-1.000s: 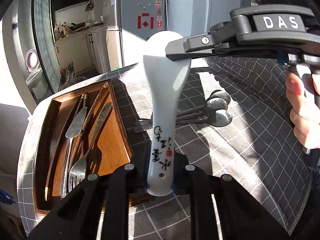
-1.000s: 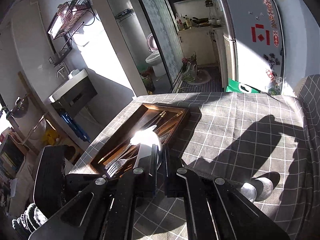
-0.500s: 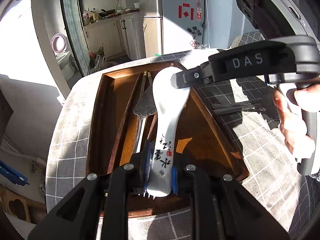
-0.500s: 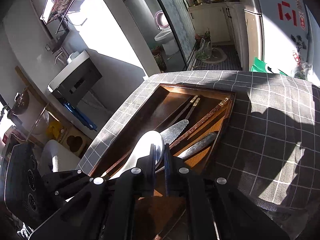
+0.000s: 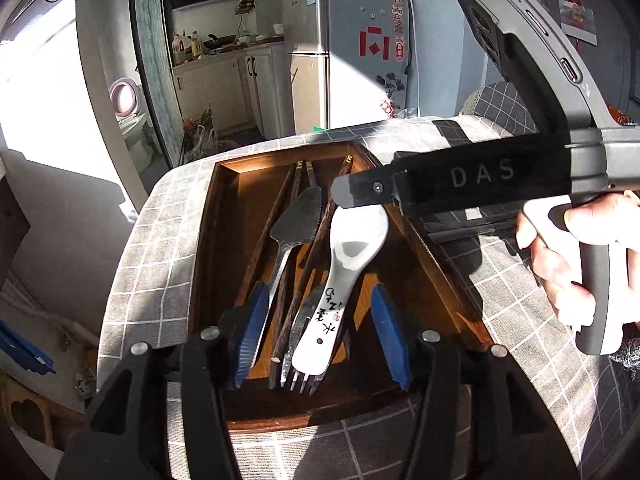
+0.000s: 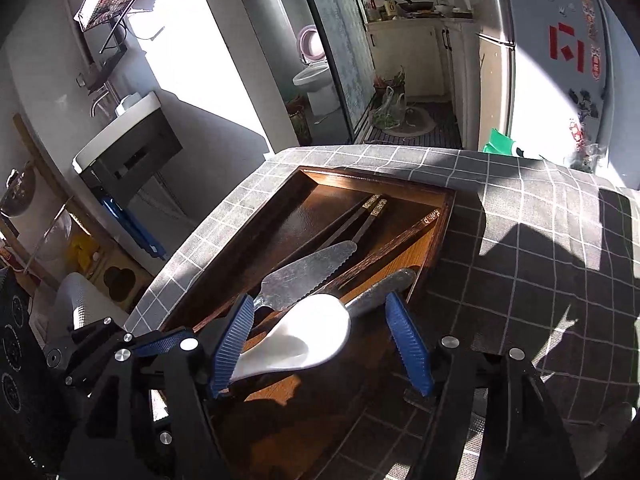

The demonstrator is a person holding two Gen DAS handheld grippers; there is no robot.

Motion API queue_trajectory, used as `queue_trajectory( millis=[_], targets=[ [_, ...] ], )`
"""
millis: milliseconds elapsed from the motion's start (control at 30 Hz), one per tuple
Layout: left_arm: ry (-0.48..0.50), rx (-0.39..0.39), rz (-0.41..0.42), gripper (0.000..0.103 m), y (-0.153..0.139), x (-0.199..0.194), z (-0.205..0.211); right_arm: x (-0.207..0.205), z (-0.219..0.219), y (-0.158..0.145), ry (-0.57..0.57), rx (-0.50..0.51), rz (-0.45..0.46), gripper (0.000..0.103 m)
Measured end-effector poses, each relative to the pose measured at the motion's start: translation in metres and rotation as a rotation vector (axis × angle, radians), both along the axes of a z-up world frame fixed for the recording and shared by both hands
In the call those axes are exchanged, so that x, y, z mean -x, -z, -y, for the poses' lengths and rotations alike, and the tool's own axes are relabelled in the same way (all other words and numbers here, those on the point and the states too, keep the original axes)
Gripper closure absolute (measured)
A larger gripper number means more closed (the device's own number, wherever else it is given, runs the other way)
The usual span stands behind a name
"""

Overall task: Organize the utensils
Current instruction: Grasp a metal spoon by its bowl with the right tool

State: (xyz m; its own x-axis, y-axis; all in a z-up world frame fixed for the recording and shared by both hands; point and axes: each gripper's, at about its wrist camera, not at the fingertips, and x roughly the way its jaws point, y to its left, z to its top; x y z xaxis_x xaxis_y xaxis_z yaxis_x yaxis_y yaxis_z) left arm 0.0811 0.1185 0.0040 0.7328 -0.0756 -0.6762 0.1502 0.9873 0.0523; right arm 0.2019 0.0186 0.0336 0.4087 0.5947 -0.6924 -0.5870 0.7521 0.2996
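your left gripper [image 5: 320, 336] has just been opening and stands released, the white ceramic spoon [image 5: 340, 280] lying loose between its blue pads, touching neither. your right gripper [image 6: 320, 344] has also just spread, its pads clear of the spoon's bowl. the spoon rests in the wooden tray [image 5: 224, 216], atop a fork [image 5: 300, 344], beside chopsticks [image 5: 288, 216].

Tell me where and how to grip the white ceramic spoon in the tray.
Grip the white ceramic spoon by its narrow handle, coming from above with jaws across its width. The handle lies on the fork in the wooden tray, probably raised enough for the pads; the bowl is wider.
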Motion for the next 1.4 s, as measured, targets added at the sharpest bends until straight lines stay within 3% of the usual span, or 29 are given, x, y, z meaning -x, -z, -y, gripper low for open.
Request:
queue_trajectory(
  millis=[133,300,500,567,633,700,833,967,1133,1400],
  targets=[
    [0.07,0.031,0.056,0.031,-0.015,0.018,0.012,0.009,0.033,-0.018,0.001,-0.085,-0.03,0.023],
    [0.183,0.026,0.083,0.025,-0.023,0.031,0.051,0.021,0.123,-0.037,0.102,-0.137,-0.026,0.02],
    [0.296,0.05,0.047,0.025,-0.011,0.025,0.101,0.038,0.217,-0.022,0.242,-0.164,-0.076,0.02],
    [0.327,0.053,0.028,0.025,-0.004,0.023,0.116,0.043,0.236,-0.008,0.257,-0.195,-0.128,0.028],
    [0.356,0.052,0.008,0.025,0.002,0.019,0.128,0.048,0.248,0.01,0.265,-0.237,-0.203,0.051],
    [0.372,0.064,-0.016,0.025,0.008,0.015,0.135,0.053,0.253,0.023,0.285,-0.249,-0.24,0.058],
    [0.371,0.063,-0.037,0.03,0.016,0.011,0.139,0.057,0.254,0.037,0.318,-0.221,-0.251,0.062],
    [0.346,0.069,-0.048,0.031,0.019,0.004,0.136,0.057,0.235,0.048,0.329,-0.111,-0.23,0.068],
    [0.344,0.071,-0.054,0.031,0.018,0.003,0.137,0.051,0.229,0.057,0.36,-0.095,-0.209,0.097],
    [0.412,0.07,-0.057,0.031,0.019,-0.002,0.153,0.086,0.253,0.02,0.266,-0.015,-0.104,0.102]
  ],
)
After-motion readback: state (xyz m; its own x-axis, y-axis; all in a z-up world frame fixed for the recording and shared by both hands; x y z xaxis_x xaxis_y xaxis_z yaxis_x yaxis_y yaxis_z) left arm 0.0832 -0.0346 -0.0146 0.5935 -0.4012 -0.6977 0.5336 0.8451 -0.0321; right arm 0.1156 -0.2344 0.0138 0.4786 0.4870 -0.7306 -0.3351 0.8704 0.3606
